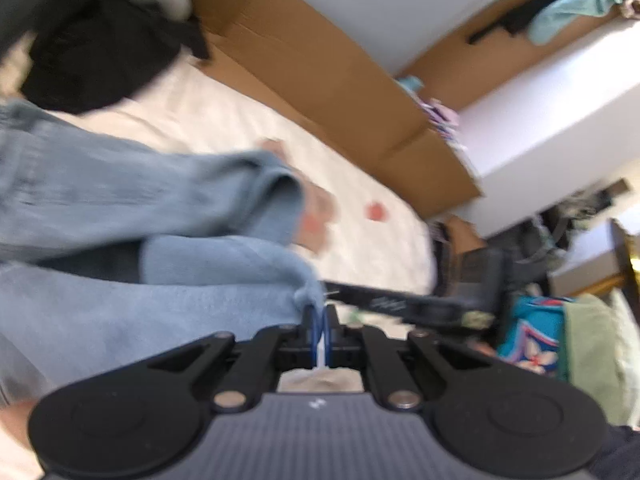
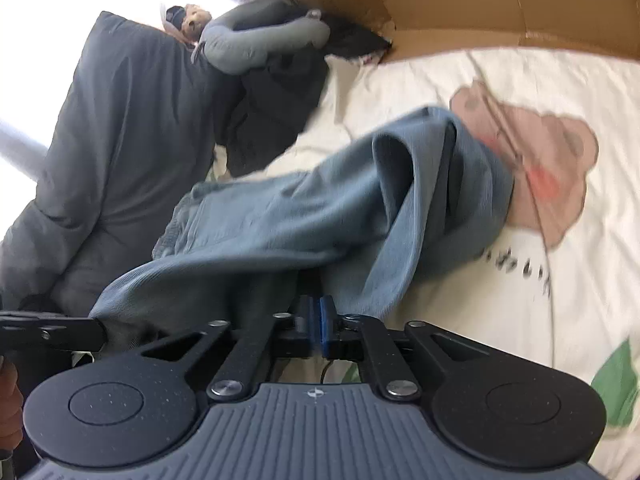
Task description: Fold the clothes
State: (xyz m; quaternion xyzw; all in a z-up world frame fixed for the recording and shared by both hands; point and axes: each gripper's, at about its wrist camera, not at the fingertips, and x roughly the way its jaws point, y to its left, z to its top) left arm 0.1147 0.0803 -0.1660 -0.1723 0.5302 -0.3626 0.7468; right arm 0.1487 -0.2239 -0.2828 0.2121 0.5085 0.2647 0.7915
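While both grippers sit raised over the bed, the scene reads:

left gripper (image 1: pixel 319 320): jaws pinched tight on a corner of the blue garment (image 1: pixel 120 216); cloth fans out ahead and to the left of the fingertips.
right gripper (image 2: pixel 316 316): jaws nearly together, blue pads almost touching; garment edge drapes right over and in front of the tips; whether the pads actually press cloth — cannot tell, fabric hides the contact.
blue garment, right view (image 2: pixel 320 208): hangs in a slack fold from the fingers, far end bunched on the bedsheet (image 2: pixel 560 280) ahead and slightly right of the gripper, lying over a pink bear print (image 2: pixel 560 148).
other gripper seen: black finger of the left tool (image 2: pixel 52 334) at the left edge, touching the garment's lower edge.
cardboard box (image 1: pixel 320 72): beyond the left gripper, along the far side of the bed; contents hidden.
second cardboard box (image 1: pixel 500 56): farther right, dark and teal clothes (image 1: pixel 572 12) draped over its rim.
grey duvet (image 2: pixel 120 140): ahead-left of the right gripper, grey neck pillow (image 2: pixel 260 44) on top.
black clothing (image 1: pixel 100 52): far left ahead of the left gripper.
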